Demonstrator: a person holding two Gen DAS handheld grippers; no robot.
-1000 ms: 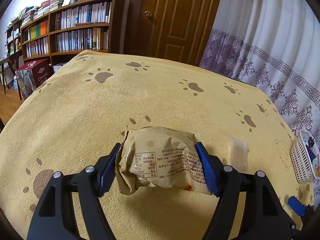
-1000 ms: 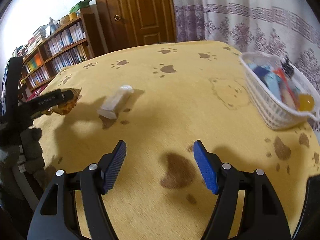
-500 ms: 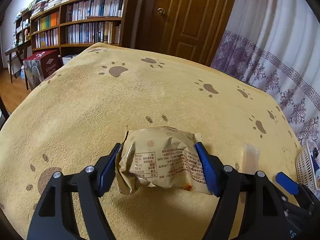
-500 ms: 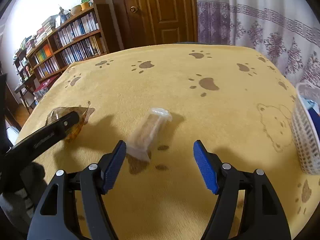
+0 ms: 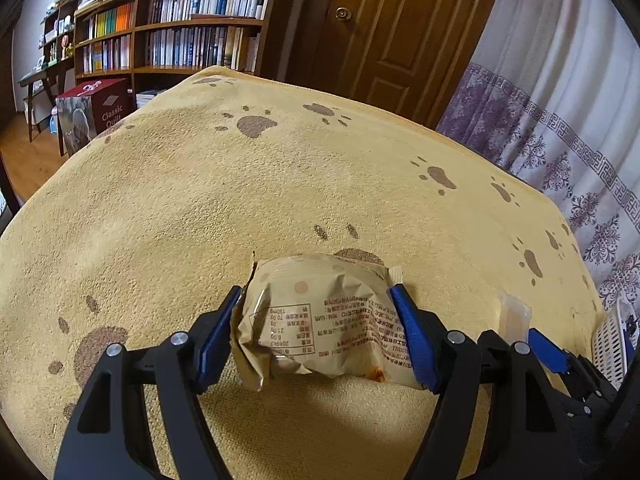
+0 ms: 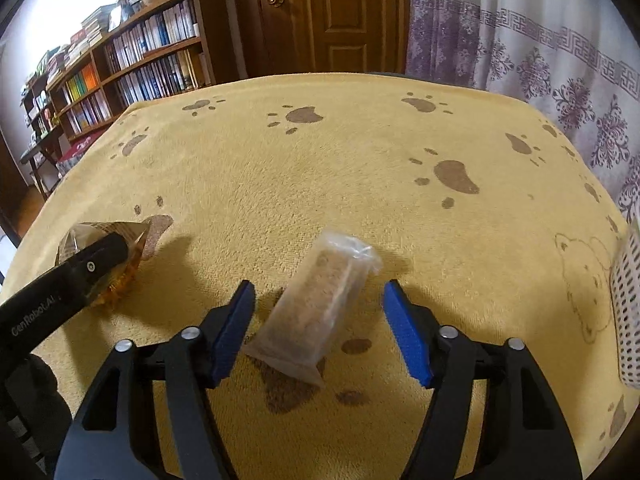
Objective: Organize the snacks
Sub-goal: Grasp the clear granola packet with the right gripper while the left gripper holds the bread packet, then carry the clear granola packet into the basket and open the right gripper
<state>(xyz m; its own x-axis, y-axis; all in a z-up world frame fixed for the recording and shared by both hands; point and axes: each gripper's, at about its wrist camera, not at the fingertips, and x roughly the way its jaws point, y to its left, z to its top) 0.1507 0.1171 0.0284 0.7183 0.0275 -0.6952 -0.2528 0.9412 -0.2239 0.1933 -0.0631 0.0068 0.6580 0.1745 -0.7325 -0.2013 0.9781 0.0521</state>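
My left gripper (image 5: 316, 312) is shut on a tan snack packet (image 5: 320, 320) with printed text, held just above the yellow paw-print cloth (image 5: 280, 184). The same packet (image 6: 120, 256) and the left gripper's black finger show at the left of the right wrist view. My right gripper (image 6: 320, 312) is open, its blue pads on either side of a clear-wrapped brown snack bar (image 6: 320, 304) lying on the cloth. The bar (image 5: 514, 318) also shows at the right of the left wrist view. A white basket (image 6: 628, 320) stands at the right edge.
The white basket (image 5: 610, 340) sits at the cloth's right edge near a purple-patterned curtain (image 6: 560, 48). Bookshelves (image 5: 180, 28) and a wooden door (image 5: 400, 28) stand behind the table. A red box (image 5: 96, 112) stands on the floor at the left.
My right gripper has swung left from the basket side to the snack bar, which now lies between its open pads. My left gripper still holds the tan packet and has shifted slightly.
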